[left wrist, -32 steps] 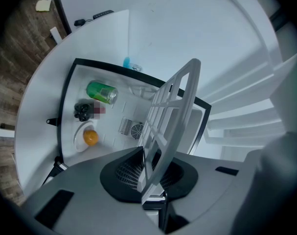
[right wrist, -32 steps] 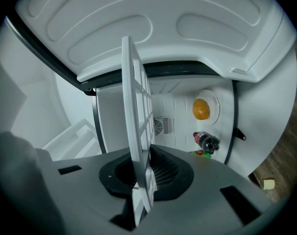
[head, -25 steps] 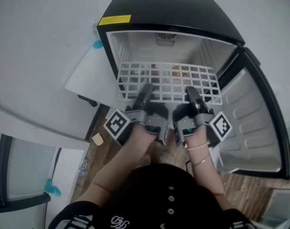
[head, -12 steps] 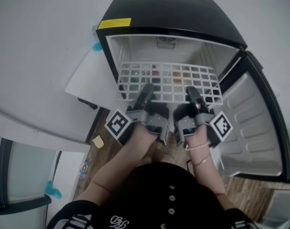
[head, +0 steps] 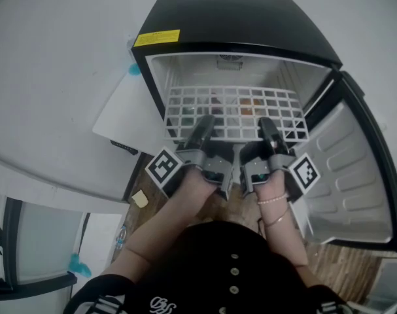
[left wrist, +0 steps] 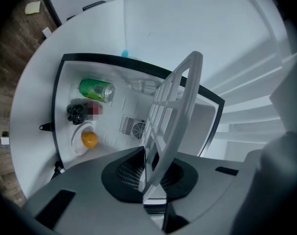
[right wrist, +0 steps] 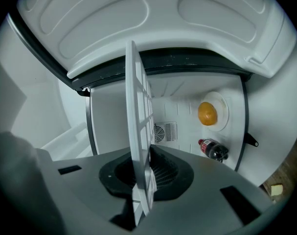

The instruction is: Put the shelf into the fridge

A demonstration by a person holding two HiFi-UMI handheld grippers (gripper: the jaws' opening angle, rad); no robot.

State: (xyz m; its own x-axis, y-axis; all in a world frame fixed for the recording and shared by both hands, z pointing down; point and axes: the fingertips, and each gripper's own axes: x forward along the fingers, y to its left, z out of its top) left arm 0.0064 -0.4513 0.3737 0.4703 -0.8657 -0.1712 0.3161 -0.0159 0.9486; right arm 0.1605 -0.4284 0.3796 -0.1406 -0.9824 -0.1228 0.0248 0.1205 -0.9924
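**White grid shelf held level at the fridge mouth, gripped at its front edge**

The shelf (head: 236, 112) is carried flat in the opening of the fridge (head: 237, 18). Its rear part is inside the cavity and its front edge juts out toward the person. The left hand-held gripper (head: 203, 127) is closed on that front edge left of the middle, and the right hand-held gripper (head: 267, 128) is closed on it right of the middle. In both gripper views the grid bar is seen pinched between the dark pads, with the jaws only narrowly apart.

The shelf is judged to be stiff and light: an open lattice of thin white bars that shows no sag between the two grips. Its coating looks smooth, so a tilt or twist in the pads is to be expected if one side catches. The front rail, taken at two points set apart, is the sound place to hold it, since the rest stays free to slide in.

Below it a can (left wrist: 96, 89), a bottle (right wrist: 214, 150) and an orange (right wrist: 207, 113) on a plate are seen on the fridge floor. Whether the side edges rest on the wall ledges cannot be told from these views.
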